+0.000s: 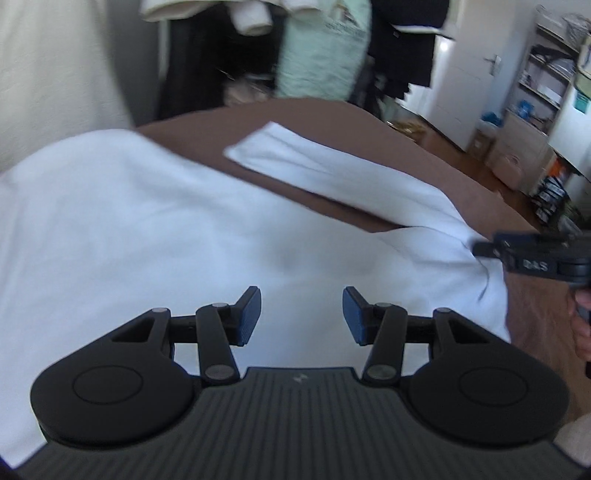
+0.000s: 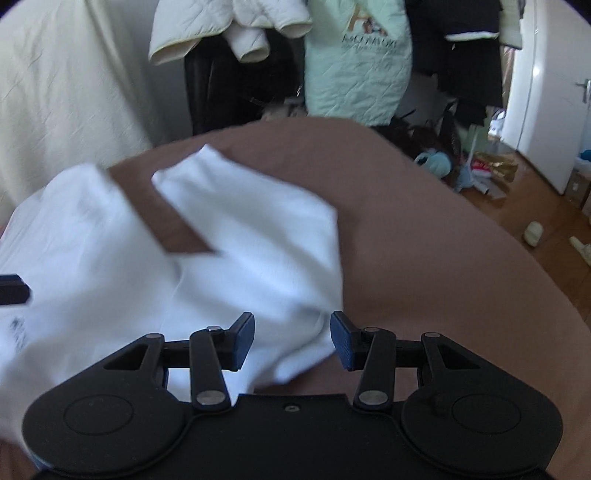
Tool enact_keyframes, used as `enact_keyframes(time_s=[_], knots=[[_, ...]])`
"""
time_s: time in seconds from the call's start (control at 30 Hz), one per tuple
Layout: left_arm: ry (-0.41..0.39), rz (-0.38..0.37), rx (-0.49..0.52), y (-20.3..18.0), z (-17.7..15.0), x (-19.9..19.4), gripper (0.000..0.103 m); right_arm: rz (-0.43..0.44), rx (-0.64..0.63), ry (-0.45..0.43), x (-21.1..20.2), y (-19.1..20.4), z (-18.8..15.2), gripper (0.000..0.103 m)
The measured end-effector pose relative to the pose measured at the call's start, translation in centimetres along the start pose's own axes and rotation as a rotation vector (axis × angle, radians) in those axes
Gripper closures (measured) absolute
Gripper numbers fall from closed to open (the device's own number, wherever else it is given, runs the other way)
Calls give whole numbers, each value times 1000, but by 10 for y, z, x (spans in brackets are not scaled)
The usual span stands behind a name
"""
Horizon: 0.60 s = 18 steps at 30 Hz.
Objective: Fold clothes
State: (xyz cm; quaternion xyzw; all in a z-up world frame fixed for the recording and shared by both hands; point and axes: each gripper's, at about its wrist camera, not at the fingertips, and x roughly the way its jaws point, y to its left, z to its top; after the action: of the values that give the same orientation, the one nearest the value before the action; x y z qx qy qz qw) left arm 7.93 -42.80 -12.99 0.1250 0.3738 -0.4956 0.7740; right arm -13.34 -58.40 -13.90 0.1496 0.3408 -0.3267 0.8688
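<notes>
Each camera sat on its own gripper, looking forward and down, close over the white shirt (image 1: 166,229) on the brown surface (image 2: 424,240) — both views shared the shirt and hanging clothes (image 2: 354,62) behind.

1. The garment (image 1: 155,229) is plain white, with a small dark print near one edge in the right wrist view.
2. The bed cover (image 2: 424,229) beneath it is a flat, unpatterned brown.
3. The left hand-held gripper (image 1: 302,314) has a black frame, blue finger pads (image 1: 248,314) and a grey ribbed body.
4. The right hand-held gripper (image 2: 292,339) is black with blue pads too.
5. A hanging quilted jacket (image 2: 354,66) is pale mint green with a gold-brown print.
6. Another quilted jacket (image 2: 229,29) is cream.
7. The floor (image 2: 535,206) is orange-brown wood.
</notes>
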Motion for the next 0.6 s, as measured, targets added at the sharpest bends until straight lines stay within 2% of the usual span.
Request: enact_keyframes(time_s=[0.1, 0.23, 0.3, 0.37, 0.4, 0.43, 0.47, 0.53, 0.6], knots=[[86, -46, -38, -3, 1, 26, 55, -66, -110, -52, 18, 6, 13, 52], [223, -48, -39, -9, -11, 38, 55, -32, -307, -21, 38, 22, 8, 55], [224, -43, 12, -14, -19, 34, 55, -19, -400, -45, 43, 29, 0, 55], [227, -38, 15, -12, -25, 33, 55, -17, -476, -74, 48, 34, -3, 57], [226, -38, 6, -11, -27, 33, 55, -25, -499, -91, 51, 34, 0, 62], [225, -38, -3, -10, -29, 32, 55, -32, -521, -107, 54, 35, 2, 83], [224, -38, -13, -8, -30, 31, 55, -63, -494, -135, 52, 30, 8, 99], [222, -36, -31, -5, -31, 29, 55, -139, -406, -197, 43, 18, 23, 99], [216, -19, -47, -3, -32, 29, 55, -212, -238, -263, 23, -8, 33, 99]])
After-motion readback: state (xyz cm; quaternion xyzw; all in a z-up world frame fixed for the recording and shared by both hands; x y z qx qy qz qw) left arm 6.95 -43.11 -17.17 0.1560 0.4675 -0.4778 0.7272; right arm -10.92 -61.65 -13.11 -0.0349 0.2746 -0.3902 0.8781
